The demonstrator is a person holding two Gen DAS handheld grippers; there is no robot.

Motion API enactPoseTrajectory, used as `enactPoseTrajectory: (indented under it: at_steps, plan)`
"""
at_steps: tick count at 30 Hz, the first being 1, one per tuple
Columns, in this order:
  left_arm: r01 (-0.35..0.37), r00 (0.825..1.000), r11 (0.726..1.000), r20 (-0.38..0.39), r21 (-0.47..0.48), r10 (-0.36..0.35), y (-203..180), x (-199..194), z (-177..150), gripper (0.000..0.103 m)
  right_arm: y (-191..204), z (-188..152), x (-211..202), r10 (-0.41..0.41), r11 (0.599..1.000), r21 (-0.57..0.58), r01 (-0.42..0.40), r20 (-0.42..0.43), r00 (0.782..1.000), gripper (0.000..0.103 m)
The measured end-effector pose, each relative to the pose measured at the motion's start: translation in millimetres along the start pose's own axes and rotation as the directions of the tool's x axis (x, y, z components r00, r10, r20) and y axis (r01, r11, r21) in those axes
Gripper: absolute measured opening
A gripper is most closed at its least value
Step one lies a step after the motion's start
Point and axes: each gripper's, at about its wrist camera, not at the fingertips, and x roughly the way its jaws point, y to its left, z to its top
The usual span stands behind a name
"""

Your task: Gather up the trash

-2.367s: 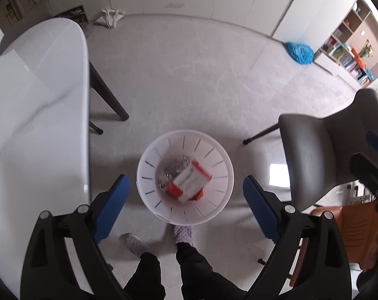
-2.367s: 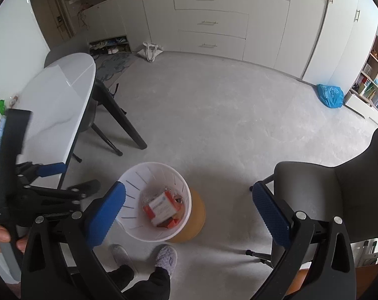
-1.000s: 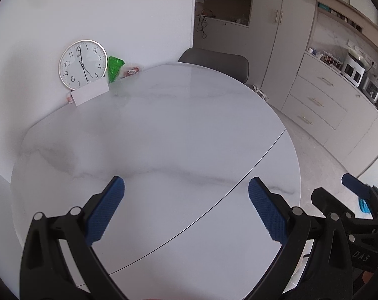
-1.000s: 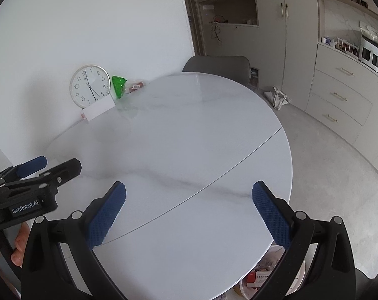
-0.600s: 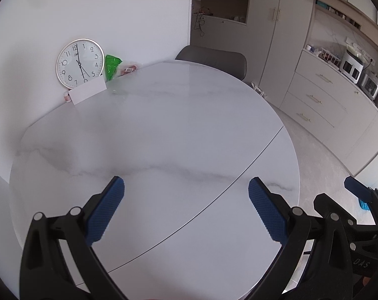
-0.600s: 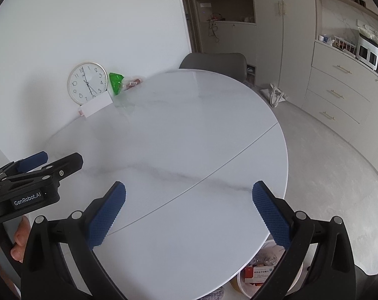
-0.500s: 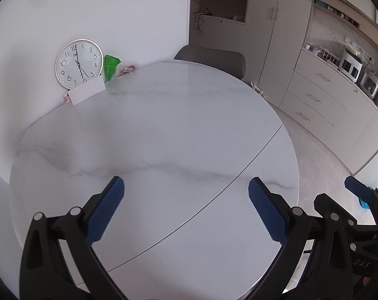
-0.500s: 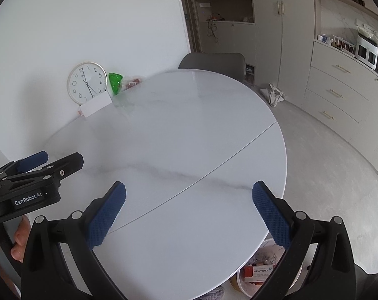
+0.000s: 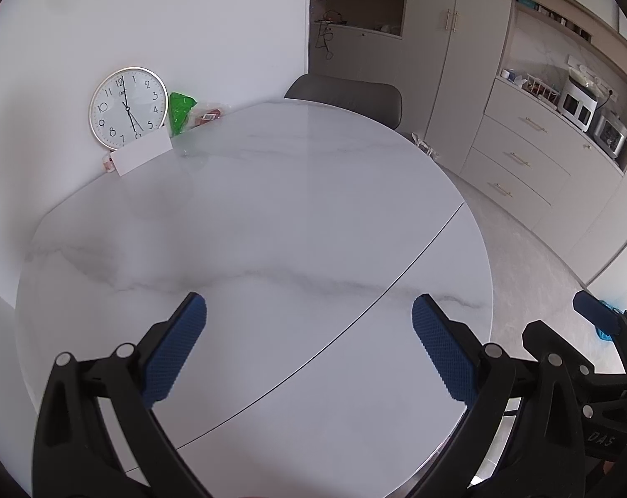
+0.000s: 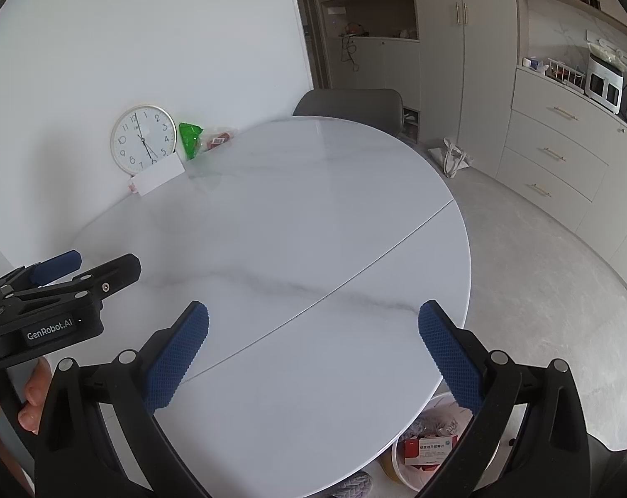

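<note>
My left gripper [image 9: 309,311] is open and empty above the near part of the white marble table [image 9: 272,207]. My right gripper [image 10: 313,319] is also open and empty over the table [image 10: 313,207]. The white trash bin [image 10: 413,481] stands on the floor under the table's near right edge, holding a red and white box [image 10: 427,448] and crumpled trash. A green wrapper [image 9: 180,110] and a red packet [image 9: 209,115] lie at the table's far edge by the wall. They also show in the right wrist view: the green wrapper [image 10: 190,135] and the red packet [image 10: 220,137].
A round clock [image 9: 127,107] leans on the wall with a white card [image 9: 143,155] in front of it. A grey chair [image 9: 346,97] stands behind the table. Cabinets and drawers [image 9: 520,157] line the right side. The left gripper [image 10: 56,290] shows at the right view's left.
Both grippers swung up from over the trash bin on the floor to face the table. Over the last half second the views have barely shifted.
</note>
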Motion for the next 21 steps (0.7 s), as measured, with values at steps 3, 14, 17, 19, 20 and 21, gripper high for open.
enactPoseTrajectory:
  at_steps: [3, 14, 17, 19, 20, 21]
  plan:
    - [0.003, 1.0, 1.0, -0.002, 0.002, -0.003, 0.4, 0.4, -0.1, 0.095, -0.9, -0.7, -1.5, -0.002, 1.0, 0.002, 0.002, 0.002, 1.0, 0.1]
    - [0.002, 1.0, 1.0, -0.003, 0.002, -0.002, 0.1, 0.3, 0.2, 0.095, -1.5, -0.5, -3.3, -0.004, 1.0, -0.001, 0.004, 0.007, 1.0, 0.1]
    - [0.003, 1.0, 1.0, -0.003, 0.001, -0.003, -0.1, 0.3, -0.2, 0.095, -1.6, 0.1, -3.7, -0.003, 1.0, -0.002, 0.003, 0.007, 1.0, 0.1]
    - [0.004, 1.0, 1.0, -0.003, 0.002, -0.004, -0.8, 0.0, -0.6, 0.095, -1.4, 0.3, -3.7, -0.003, 1.0, -0.001, 0.003, 0.007, 1.0, 0.1]
    - [0.004, 1.0, 1.0, -0.003, 0.002, -0.004, -1.0, -0.4, -1.2, 0.095, -1.6, 0.4, -3.8, -0.003, 1.0, -0.001, 0.003, 0.007, 1.0, 0.1]
    - [0.004, 1.0, 1.0, -0.003, 0.002, -0.004, -1.2, -0.5, -1.2, 0.095, -1.4, 0.2, -3.6, -0.003, 1.0, -0.001, 0.003, 0.007, 1.0, 0.1]
